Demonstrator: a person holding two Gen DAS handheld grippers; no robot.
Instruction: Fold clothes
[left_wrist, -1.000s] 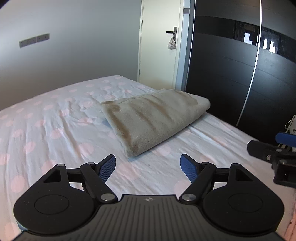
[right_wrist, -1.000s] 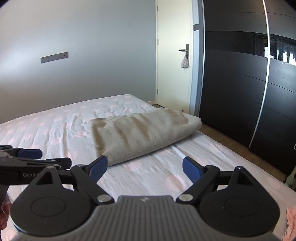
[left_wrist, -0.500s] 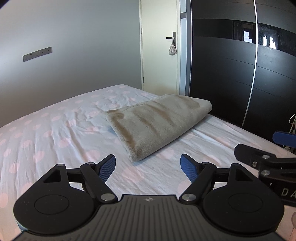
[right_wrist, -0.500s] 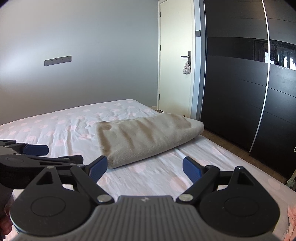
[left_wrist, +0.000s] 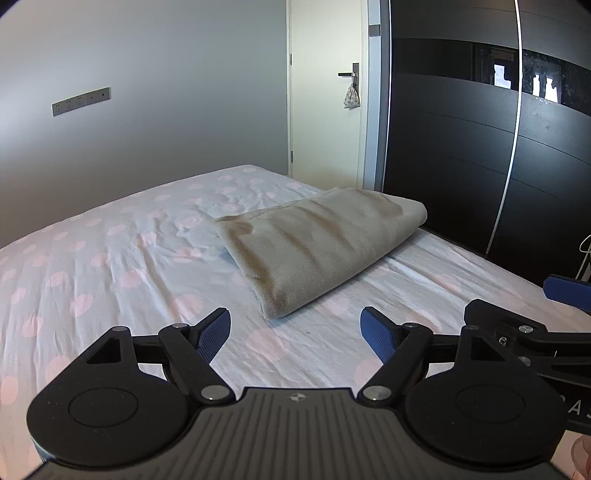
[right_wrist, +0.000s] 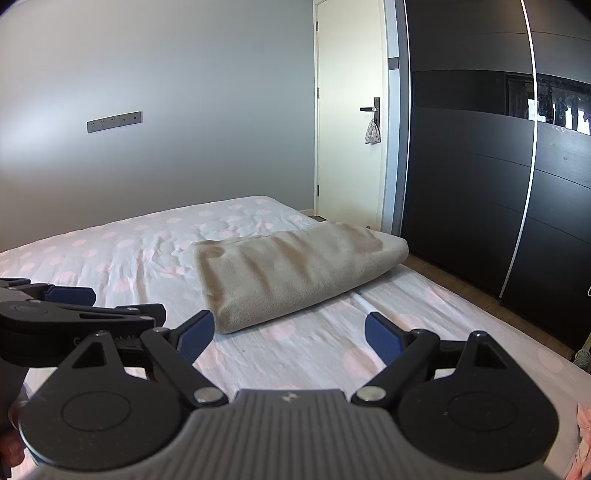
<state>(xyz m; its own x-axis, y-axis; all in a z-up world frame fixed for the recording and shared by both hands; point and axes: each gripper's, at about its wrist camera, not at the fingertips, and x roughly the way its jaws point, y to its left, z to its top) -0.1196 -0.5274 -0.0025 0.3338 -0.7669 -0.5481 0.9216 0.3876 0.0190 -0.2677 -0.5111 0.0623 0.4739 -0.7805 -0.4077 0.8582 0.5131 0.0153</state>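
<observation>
A folded beige cloth (left_wrist: 317, 247) lies on the bed (left_wrist: 110, 280), which has a white sheet with pink dots; it also shows in the right wrist view (right_wrist: 295, 273). My left gripper (left_wrist: 295, 332) is open and empty, held above the sheet short of the cloth's near corner. My right gripper (right_wrist: 290, 338) is open and empty, also short of the cloth. The right gripper shows at the right edge of the left wrist view (left_wrist: 524, 328), and the left gripper shows at the left of the right wrist view (right_wrist: 74, 314).
A black sliding wardrobe (left_wrist: 498, 147) stands along the right of the bed. A cream door (left_wrist: 328, 110) with a small bag on its handle is at the far end. A grey wall (left_wrist: 147, 92) lies behind the bed. Wooden floor (right_wrist: 461, 284) runs between bed and wardrobe.
Both grippers have drawn back and risen away from the cloth, so it looks farther off. The right gripper has come further into the left wrist view. Both jaws stay open.
</observation>
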